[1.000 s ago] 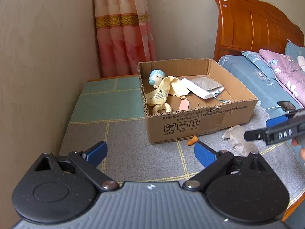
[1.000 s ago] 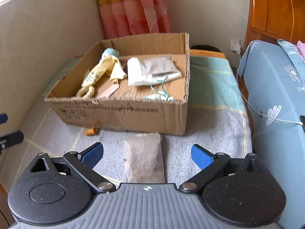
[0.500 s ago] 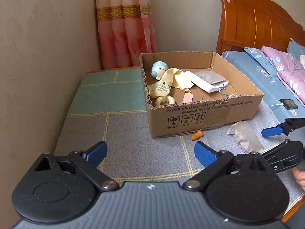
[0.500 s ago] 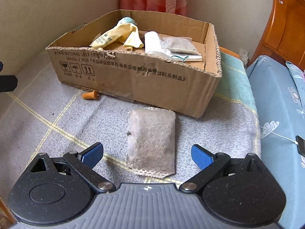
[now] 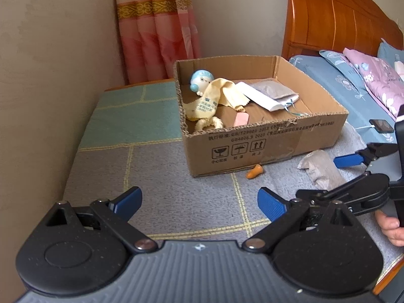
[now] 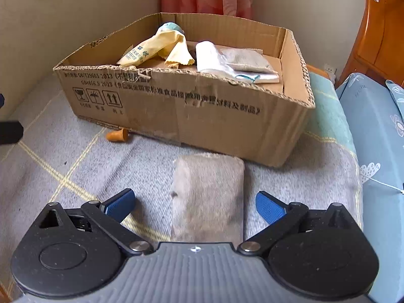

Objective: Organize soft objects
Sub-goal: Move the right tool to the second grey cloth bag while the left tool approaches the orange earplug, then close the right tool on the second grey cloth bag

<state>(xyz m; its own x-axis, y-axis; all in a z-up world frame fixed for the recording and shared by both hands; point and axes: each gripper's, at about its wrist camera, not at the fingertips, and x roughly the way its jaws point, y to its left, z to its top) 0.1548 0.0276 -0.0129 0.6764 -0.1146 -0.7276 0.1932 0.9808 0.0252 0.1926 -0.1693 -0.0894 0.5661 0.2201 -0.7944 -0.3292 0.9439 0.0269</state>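
Note:
A grey soft pouch lies flat on the blanket in front of the cardboard box. My right gripper is open, low over the pouch, one blue finger on each side of it and not touching. From the left wrist view the same pouch sits right of an orange earplug, with the right gripper straddling it. My left gripper is open over bare blanket, empty. Inside the box lie a blue-headed doll, a yellow cloth, a white packet and another grey pouch.
The orange earplug lies by the box's front wall. A wall runs along the left, a pink curtain hangs behind. A bed with blue sheet, wooden headboard and a phone on a cable is at the right.
The right gripper has dropped and moved forward, so the grey pouch now lies between its open fingers. The left gripper has barely shifted.

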